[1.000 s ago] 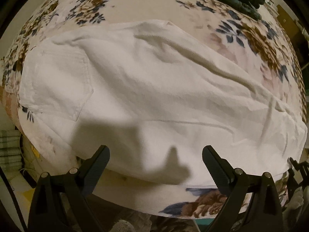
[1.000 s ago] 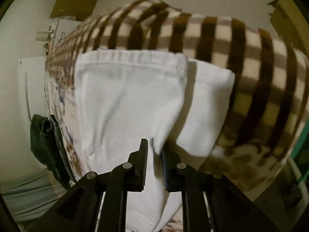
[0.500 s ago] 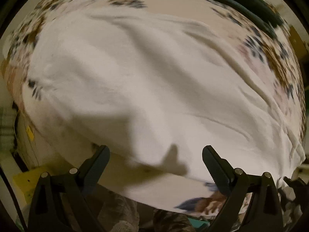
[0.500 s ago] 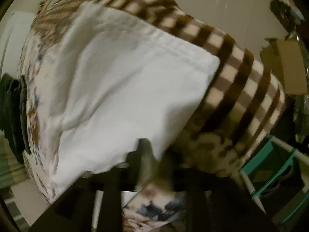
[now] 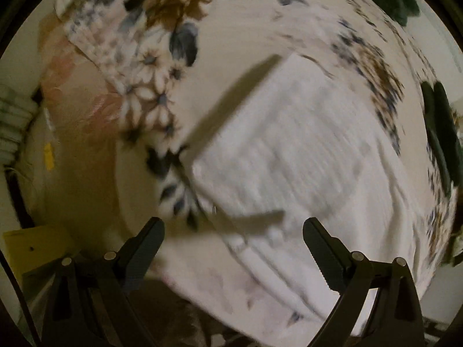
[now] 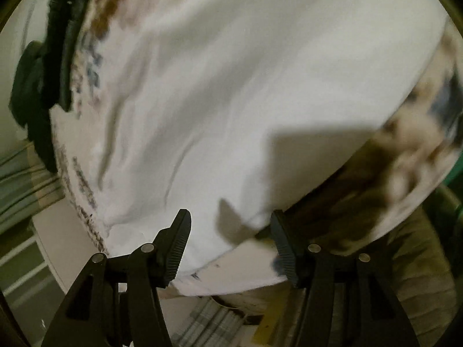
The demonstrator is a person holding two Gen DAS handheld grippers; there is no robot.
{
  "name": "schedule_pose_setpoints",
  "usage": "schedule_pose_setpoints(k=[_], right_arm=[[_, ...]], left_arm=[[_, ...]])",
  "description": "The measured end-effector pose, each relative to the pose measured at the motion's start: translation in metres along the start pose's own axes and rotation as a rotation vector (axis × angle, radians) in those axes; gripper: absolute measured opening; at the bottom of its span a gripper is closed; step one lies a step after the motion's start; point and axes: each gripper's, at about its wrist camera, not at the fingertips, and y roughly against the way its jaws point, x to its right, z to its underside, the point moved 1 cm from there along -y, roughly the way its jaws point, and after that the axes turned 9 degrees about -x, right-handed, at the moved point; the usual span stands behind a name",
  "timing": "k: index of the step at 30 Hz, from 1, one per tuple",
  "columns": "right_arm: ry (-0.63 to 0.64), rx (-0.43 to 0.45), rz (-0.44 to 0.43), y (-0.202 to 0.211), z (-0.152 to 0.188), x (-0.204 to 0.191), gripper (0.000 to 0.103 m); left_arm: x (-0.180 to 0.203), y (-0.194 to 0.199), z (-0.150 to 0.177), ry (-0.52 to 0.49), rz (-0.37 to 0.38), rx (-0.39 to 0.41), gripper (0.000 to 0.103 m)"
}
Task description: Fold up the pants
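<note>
The white pants lie folded on a floral bedspread. In the left wrist view their waist end lies toward the left, with an edge and its shadow running diagonally. My left gripper is open and empty, just above the pants' near edge. In the right wrist view the white pants fill most of the frame. My right gripper is open and empty, over the pants' near edge. Both views are blurred by motion.
Dark green garments lie at the far edge of the bed, also at the right in the left wrist view. The bed's side and a yellow box show at lower left. A teal frame stands at right.
My right gripper has opened and let go of the pants' leg end, then swung over the folded pants. My left gripper stayed open and shifted its view toward the waist end.
</note>
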Motion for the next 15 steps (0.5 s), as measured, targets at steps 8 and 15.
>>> schedule_pose_setpoints(k=[8, 15], right_arm=[[-0.073, 0.088, 0.022, -0.027, 0.04, -0.006, 0.012], [0.049, 0.043, 0.196, -0.018, 0.077, -0.028, 0.004]], left_arm=[[-0.023, -0.009, -0.009, 0.055, 0.115, 0.052, 0.018], [-0.052, 0.014, 0.009, 0.005, 0.054, 0.061, 0.012]])
